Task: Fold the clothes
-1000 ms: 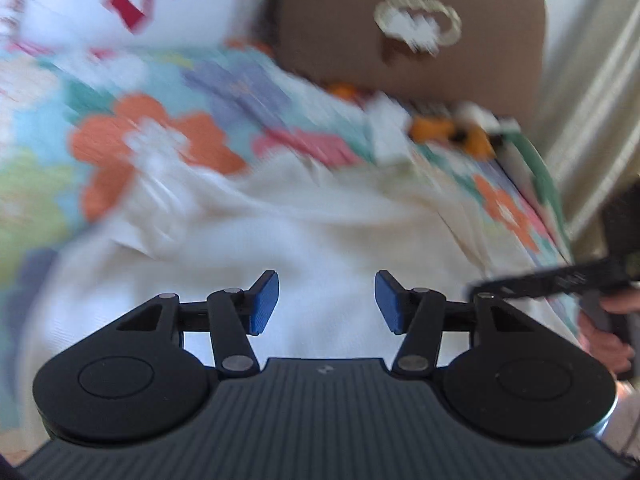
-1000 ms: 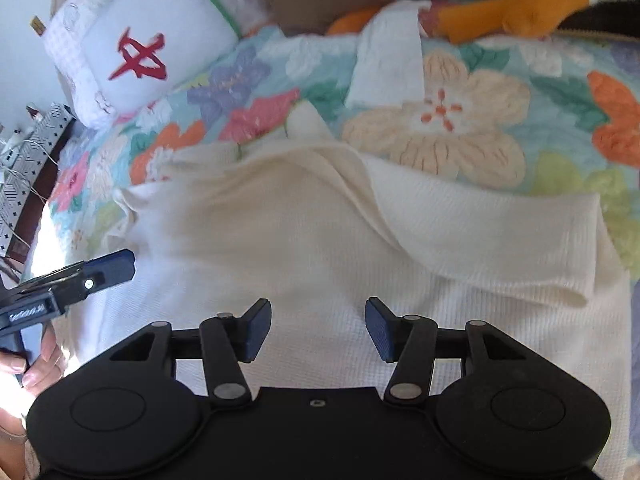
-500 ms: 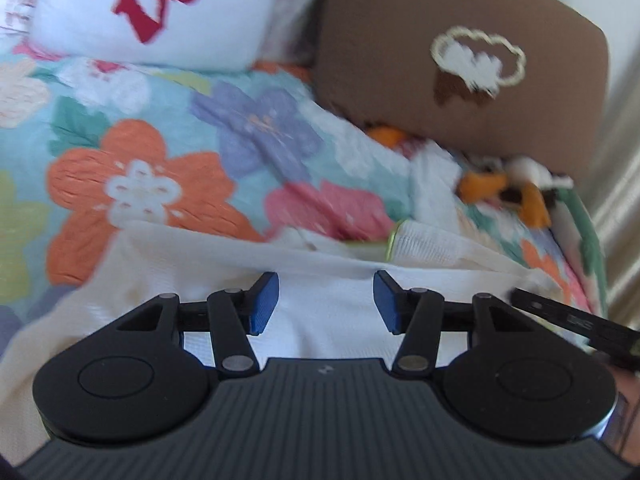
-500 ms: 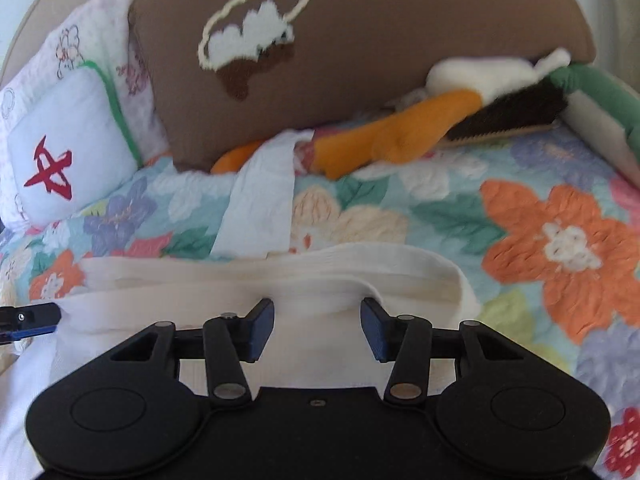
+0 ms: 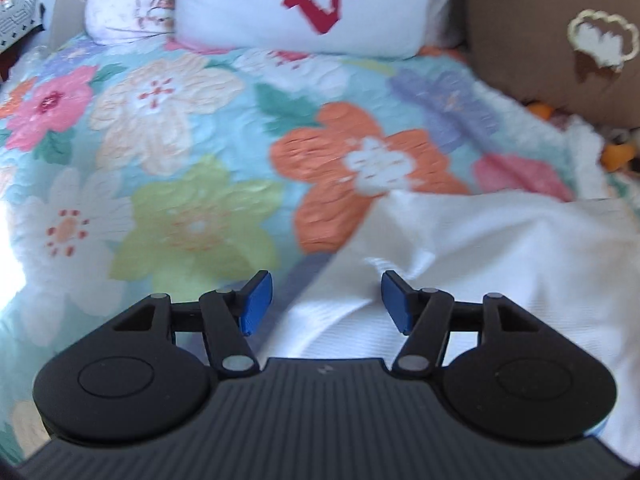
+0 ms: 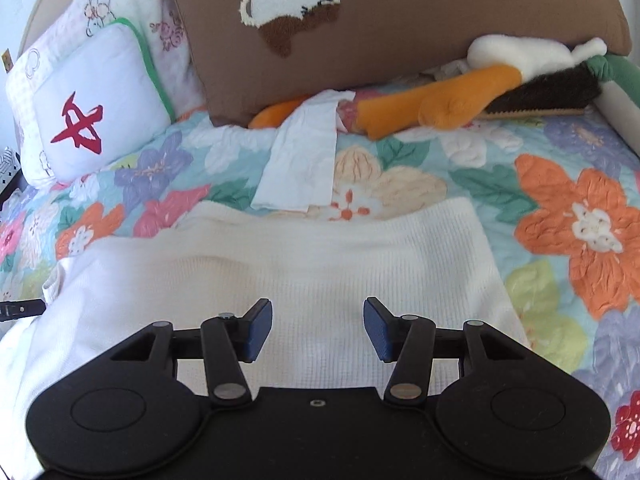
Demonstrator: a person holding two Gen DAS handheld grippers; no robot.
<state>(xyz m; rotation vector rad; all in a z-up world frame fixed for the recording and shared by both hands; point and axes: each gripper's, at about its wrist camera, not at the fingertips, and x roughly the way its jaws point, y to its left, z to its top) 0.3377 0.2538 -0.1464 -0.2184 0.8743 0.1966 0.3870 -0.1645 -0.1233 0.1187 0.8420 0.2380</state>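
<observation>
since a moment ago my left gripper [image 5: 326, 302] has swung off the cream knit garment [image 6: 320, 264] toward its left edge, jaws opening with nothing clamped, and my right gripper [image 6: 318, 330] hovers over the cloth, also opening and empty. if i pinch only the top layer at that rumpled edge, the fold could drag askew. it lies folded, soft and waffle-textured, on the floral quilt [image 6: 576, 224] below the brown pillow [image 6: 400, 20].

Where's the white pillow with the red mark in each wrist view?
Left wrist: the white pillow with the red mark sits top centre, behind the floral quilt.
Right wrist: the same pillow is at the far left, mid-height, left of the brown cushion.
Shared landmark: the brown cushion with the white fluffy patch, far right in the left wrist view, top centre in the right wrist view.
</observation>
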